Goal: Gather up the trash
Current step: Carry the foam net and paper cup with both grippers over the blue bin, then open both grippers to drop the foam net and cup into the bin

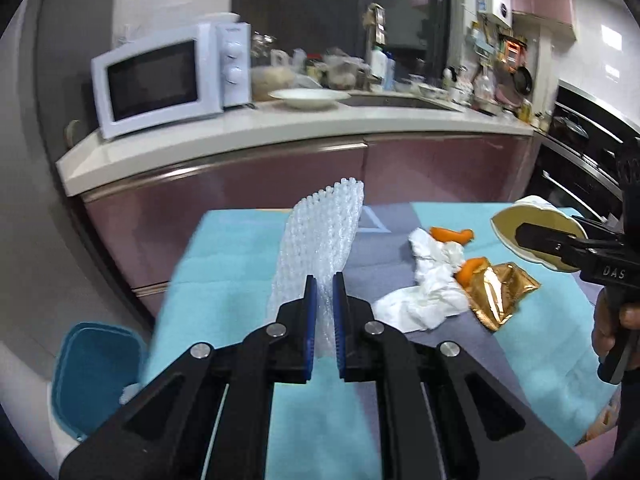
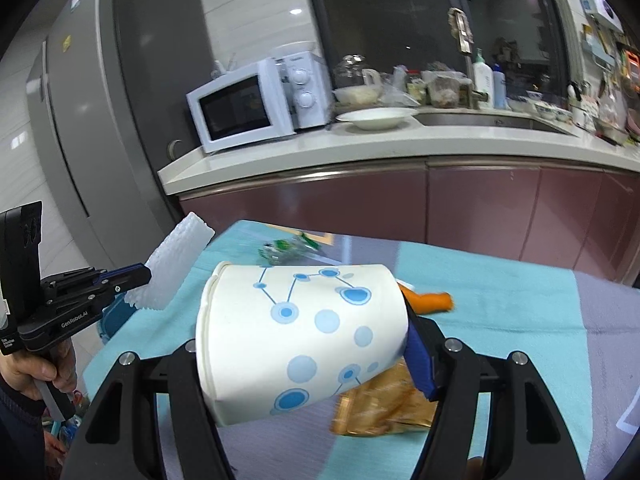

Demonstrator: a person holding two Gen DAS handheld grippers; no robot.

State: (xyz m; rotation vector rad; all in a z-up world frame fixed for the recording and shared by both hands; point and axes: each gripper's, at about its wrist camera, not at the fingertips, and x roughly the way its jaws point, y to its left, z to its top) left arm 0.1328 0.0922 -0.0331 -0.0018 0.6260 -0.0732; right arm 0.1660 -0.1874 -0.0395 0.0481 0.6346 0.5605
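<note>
The table carries a tissue, gold wrapper and peels toward its right side. The right gripper, jaws wide, clamps a paper cup above the table. The left gripper, nearly closed, pinches bubble wrap above the left edge.

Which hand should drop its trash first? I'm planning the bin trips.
Probably left. The left gripper holds the bubble wrap on the bin side; the right gripper, with the paper cup, is farther away.
</note>
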